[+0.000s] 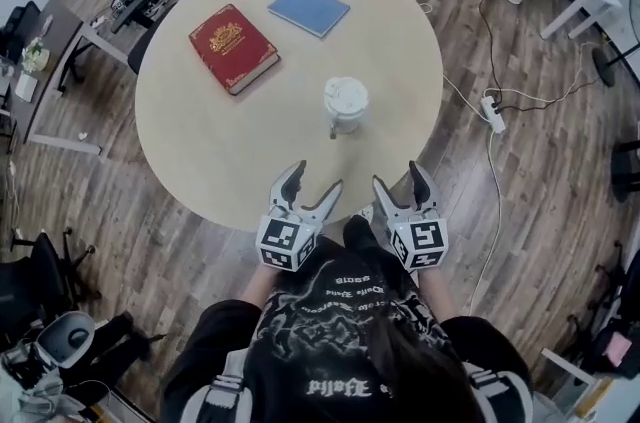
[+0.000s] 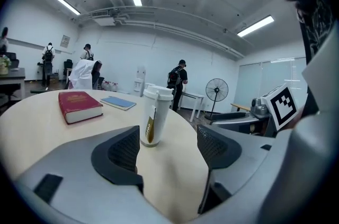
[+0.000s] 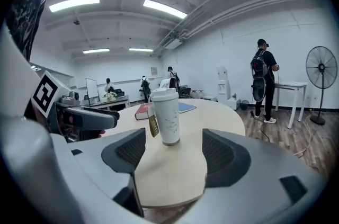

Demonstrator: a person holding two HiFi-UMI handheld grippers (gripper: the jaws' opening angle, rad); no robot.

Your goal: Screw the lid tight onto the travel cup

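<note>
My left claw [image 1: 313,179] and right claw [image 1: 398,176] gape empty at the counter [image 1: 220,146] edge; the travel cup [image 1: 345,109] stands ahead, lid [image 1: 346,95] on. Tall and narrow, it may topple if one claw nudges it.

Matt pale table [image 1: 200,156], smooth red book [image 1: 234,48], smooth white cup [image 1: 345,105], wood-plank floor [image 1: 520,201]
</note>
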